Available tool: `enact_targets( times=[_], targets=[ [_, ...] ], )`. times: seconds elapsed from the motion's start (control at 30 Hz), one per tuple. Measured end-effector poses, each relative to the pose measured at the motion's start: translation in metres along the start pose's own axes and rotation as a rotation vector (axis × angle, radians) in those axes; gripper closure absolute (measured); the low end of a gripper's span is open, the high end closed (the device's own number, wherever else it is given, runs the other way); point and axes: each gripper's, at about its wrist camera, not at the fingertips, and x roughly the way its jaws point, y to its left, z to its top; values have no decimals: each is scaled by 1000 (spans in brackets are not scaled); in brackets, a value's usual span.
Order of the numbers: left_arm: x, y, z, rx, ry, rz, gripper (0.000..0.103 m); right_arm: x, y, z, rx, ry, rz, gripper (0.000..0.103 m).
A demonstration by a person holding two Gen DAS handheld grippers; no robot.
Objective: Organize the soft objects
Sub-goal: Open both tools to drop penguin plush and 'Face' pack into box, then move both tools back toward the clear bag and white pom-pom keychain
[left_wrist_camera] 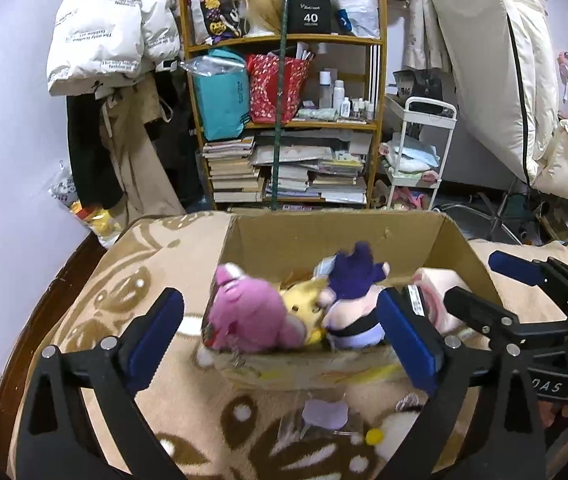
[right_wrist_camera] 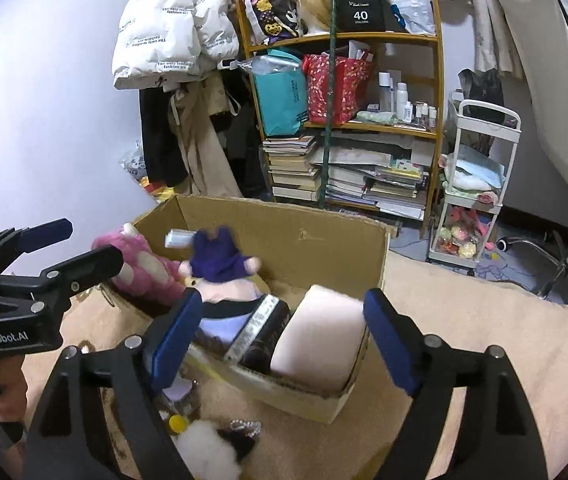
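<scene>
Nearest the cameras, a few leftovers are sitting on the beige patterned blanket (left_wrist_camera: pixel 96 312): a small lilac plush (left_wrist_camera: pixel 325 414), a yellow pom-pom (right_wrist_camera: pixel 178 423) and a white fluffy toy (right_wrist_camera: pixel 208 446), all just outside the front wall of the cardboard box (right_wrist_camera: pixel 320 236), probably waiting their turn. Both grippers are hovering right over that front edge, left gripper (left_wrist_camera: pixel 282 338) and right gripper (right_wrist_camera: pixel 282 340), each with jaws standing wide apart and gripping nothing. Looks like the purple-haired doll (left_wrist_camera: pixel 354 304) is dropping or settling into the box, since it's blurry, wedged next to the pink plush (left_wrist_camera: pixel 244 316) and a yellow plush (left_wrist_camera: pixel 304 304). A pale pink cushion (right_wrist_camera: pixel 320 340) is filling the right corner. Behind it all, a crammed bookshelf (left_wrist_camera: pixel 284 120) is standing against the wall.
</scene>
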Motion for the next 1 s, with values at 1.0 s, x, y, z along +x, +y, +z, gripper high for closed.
enact_targets(
  times=[1.0],
  targets=[
    [-73, 39, -66, -113, 221, 26, 6, -71, 26, -50, 96, 57, -44, 0]
  ],
)
